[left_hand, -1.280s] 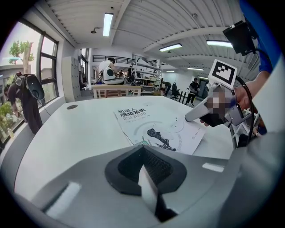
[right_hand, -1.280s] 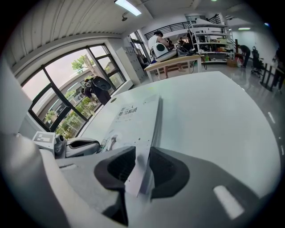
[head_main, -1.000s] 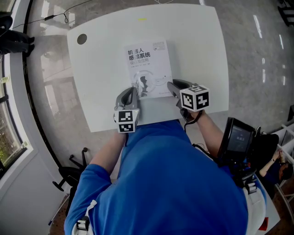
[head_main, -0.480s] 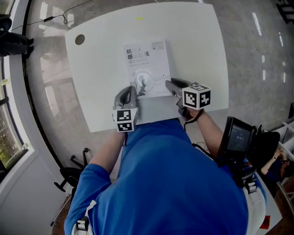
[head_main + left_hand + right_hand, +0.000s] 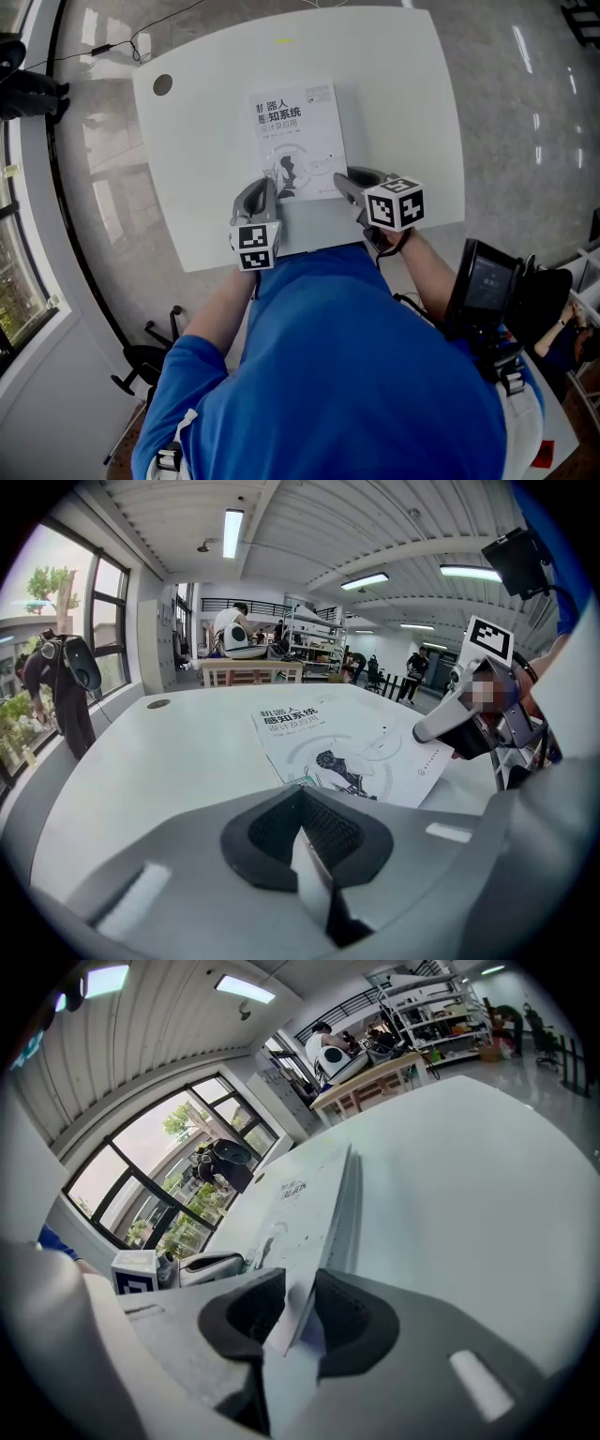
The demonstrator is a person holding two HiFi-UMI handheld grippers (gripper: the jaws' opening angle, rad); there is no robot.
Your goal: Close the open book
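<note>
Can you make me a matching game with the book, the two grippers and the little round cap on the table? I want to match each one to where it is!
Things:
1. book
2. left gripper
3. right gripper
4. round cap

Places:
a. far left corner of the table
b. at the book's near right corner
c. middle of the table, cover facing up
d. at the book's near left corner

Pairs: 1-c, 2-d, 3-b, 4-a

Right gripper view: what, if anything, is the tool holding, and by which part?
The right tool holds the book by the near right corner of its cover, a thin sheet pinched edge-on between the pads.
</note>
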